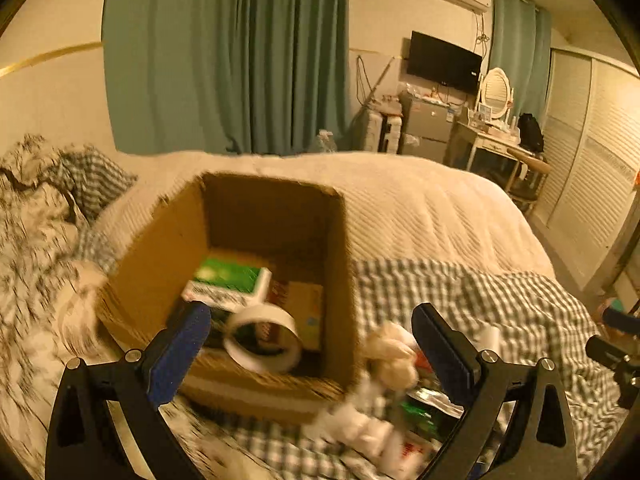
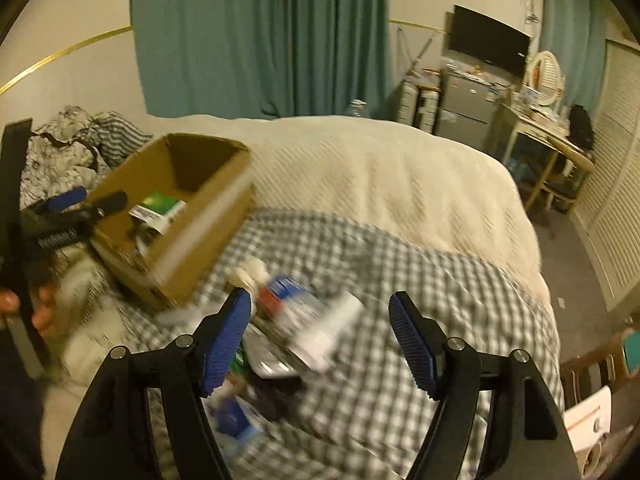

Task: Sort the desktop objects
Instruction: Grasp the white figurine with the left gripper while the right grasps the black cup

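- Left gripper [image 1: 310, 344]: black frame, ribbed blue pads, jaws spread to their widest and empty; it hangs over the near rim of the box.
- Right gripper [image 2: 320, 344]: same make, jaws well apart and gripping nothing; a blurred pile lies beneath and between them.
- Cardboard box [image 1: 160, 256]: brown corrugated, square, open-topped, standing on the bed.
- Box contents: a green-and-white carton [image 1: 230, 280]; a white ring of tape [image 1: 262, 338], tilted, whether resting or falling I cannot tell; a brown flat packet [image 1: 306, 312].
- Loose pile [image 2: 304, 328]: small packets and bottles, white, red and blue, blurred, on the checked cloth just right of the box.
- Checked cloth [image 2: 400, 380]: grey-and-white gingham, rumpled.
- Cream bedspread [image 2: 380, 176]: ribbed weave, behind the cloth.
- Patterned bedding [image 1: 28, 216]: heaped left of the box.
- Green curtain [image 1: 224, 52]: pleated, behind the bed.
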A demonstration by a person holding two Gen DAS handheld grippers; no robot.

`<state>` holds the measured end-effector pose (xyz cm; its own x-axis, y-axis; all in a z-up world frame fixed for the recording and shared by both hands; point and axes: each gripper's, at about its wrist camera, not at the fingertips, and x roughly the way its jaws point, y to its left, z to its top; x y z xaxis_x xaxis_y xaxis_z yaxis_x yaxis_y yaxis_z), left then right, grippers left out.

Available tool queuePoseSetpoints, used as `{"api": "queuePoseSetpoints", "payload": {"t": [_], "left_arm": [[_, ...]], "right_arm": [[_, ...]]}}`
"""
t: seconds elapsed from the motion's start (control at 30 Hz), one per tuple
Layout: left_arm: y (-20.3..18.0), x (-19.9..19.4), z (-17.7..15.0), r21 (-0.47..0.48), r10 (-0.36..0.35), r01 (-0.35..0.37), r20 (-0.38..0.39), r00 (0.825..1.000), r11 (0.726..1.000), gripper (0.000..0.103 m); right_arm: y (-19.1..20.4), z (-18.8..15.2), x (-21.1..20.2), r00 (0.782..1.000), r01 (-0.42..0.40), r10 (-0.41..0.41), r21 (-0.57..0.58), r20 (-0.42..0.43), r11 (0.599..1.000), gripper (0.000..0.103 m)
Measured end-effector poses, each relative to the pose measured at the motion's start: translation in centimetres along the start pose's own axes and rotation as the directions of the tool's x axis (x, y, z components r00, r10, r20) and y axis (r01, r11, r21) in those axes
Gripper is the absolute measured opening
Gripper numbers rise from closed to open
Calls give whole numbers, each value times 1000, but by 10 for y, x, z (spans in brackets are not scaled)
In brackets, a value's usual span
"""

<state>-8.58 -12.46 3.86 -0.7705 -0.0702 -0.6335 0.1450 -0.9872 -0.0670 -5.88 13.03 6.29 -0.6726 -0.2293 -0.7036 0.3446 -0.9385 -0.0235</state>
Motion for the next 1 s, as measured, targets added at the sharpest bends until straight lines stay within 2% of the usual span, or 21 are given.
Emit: {"api": "queuePoseSetpoints", "payload": {"t": [0.13, 0.27, 0.4, 0.5, 0.6, 0.7, 0.73, 0.8, 0.93, 1.0], "left_arm": [[-26, 7, -24, 1, 1, -1, -47, 999, 1000, 103], [-59, 16, -49, 78, -13, 18, -69, 998, 997, 103], [-86, 32, -75, 176, -45, 68, -130, 991, 982, 103], [-93, 46, -88, 217, -18, 57, -178, 984, 974, 103], [-85, 65, -104, 171, -33, 78, -249, 968, 982, 103], [-73, 85, -124, 117, 3, 37, -329, 944, 992, 103], [-70, 94, -131, 102, 17, 22, -365, 931, 995, 101], [-68, 103, -136, 93, 33, 4, -390, 920, 996, 98], [-61, 106, -130, 43, 31, -16, -366, 930, 999, 98], [-57, 108, -129, -3, 7, -8, -369, 929, 1000, 98]], "right_arm": [[-34, -29, 1, 1000, -21, 20, 98, 5, 995, 72], [-58, -39, 9, 998, -65, 68, 168, -15, 984, 72], [-67, -45, 12, 997, -77, 80, 178, -10, 981, 71], [-62, -48, 18, 996, -76, 81, 160, -25, 984, 71], [-54, -50, 25, 994, -85, 93, 139, -49, 987, 71], [-42, -51, 32, 994, -82, 89, 104, -68, 991, 71], [-38, -52, 34, 993, -82, 89, 93, -74, 992, 71], [-31, -53, 36, 993, -82, 88, 68, -83, 994, 71], [-16, -57, 41, 991, -81, 82, 21, -107, 997, 71], [-10, -60, 47, 989, -82, 81, 2, -127, 997, 71]]}}
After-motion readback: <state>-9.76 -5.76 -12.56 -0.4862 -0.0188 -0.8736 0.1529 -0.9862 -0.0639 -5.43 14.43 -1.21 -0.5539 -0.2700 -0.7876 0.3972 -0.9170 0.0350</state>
